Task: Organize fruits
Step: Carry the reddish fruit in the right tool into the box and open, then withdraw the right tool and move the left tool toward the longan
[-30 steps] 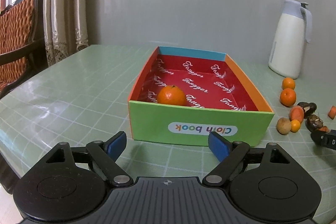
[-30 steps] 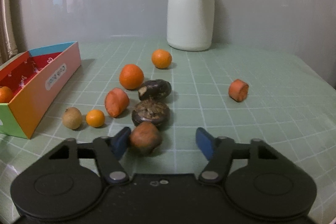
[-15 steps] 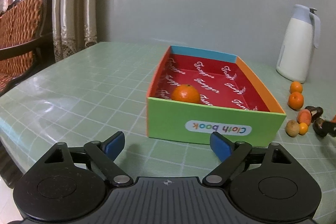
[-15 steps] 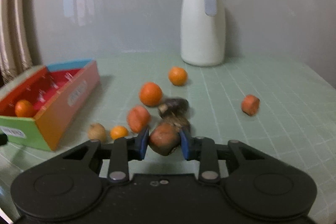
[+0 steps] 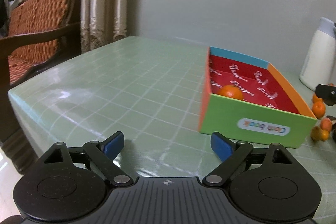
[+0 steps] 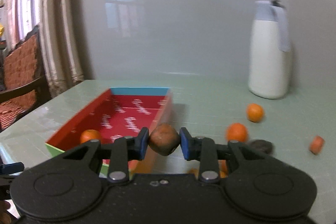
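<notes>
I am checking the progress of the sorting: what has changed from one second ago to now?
The right gripper closed on the brown fruit, lifted it off the table and carried it toward the box. The left gripper, open and empty, drifted left, so the box now sits to its right. Unchanged: one orange in the box, the other fruit and the white jug on the table.

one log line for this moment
right gripper: shut on brown fruit, lifted | left gripper: open, empty | box: one orange
</notes>
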`<action>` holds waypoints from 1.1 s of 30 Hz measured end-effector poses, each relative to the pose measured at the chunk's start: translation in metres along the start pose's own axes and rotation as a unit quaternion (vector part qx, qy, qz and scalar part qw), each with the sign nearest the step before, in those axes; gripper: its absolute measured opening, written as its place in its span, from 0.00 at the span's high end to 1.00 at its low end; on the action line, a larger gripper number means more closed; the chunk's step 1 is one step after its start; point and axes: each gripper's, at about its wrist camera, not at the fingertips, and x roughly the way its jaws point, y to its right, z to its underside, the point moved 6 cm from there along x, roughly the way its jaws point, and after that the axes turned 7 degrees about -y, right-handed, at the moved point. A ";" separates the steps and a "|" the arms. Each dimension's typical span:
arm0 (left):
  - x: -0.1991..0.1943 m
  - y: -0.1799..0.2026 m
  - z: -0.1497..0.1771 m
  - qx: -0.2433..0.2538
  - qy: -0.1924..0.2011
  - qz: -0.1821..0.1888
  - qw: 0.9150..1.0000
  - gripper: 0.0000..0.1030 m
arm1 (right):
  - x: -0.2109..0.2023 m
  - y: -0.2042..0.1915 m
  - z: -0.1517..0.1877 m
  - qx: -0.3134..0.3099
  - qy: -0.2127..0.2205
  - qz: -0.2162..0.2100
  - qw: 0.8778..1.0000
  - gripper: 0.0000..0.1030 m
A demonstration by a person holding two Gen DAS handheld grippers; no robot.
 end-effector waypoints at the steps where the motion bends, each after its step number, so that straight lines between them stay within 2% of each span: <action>1: 0.000 -0.004 0.000 -0.004 0.000 -0.003 1.000 0.13 | 0.003 -0.007 -0.001 -0.005 -0.004 -0.006 1.000 0.70; 6: -0.001 -0.019 0.001 -0.021 -0.002 -0.009 1.000 0.13 | 0.021 -0.035 -0.001 -0.019 -0.026 -0.030 0.999 0.70; 13: -0.001 -0.036 0.003 -0.033 -0.003 -0.017 0.999 0.12 | 0.041 -0.063 0.008 -0.042 -0.057 -0.041 0.997 0.70; 24: -0.006 -0.042 0.004 -0.035 -0.004 -0.016 0.999 0.12 | 0.048 -0.065 0.011 -0.024 -0.080 -0.060 0.995 0.66; 33: -0.004 -0.037 0.004 -0.029 -0.007 -0.016 0.999 0.11 | 0.031 -0.053 0.003 -0.010 -0.055 -0.059 0.997 0.61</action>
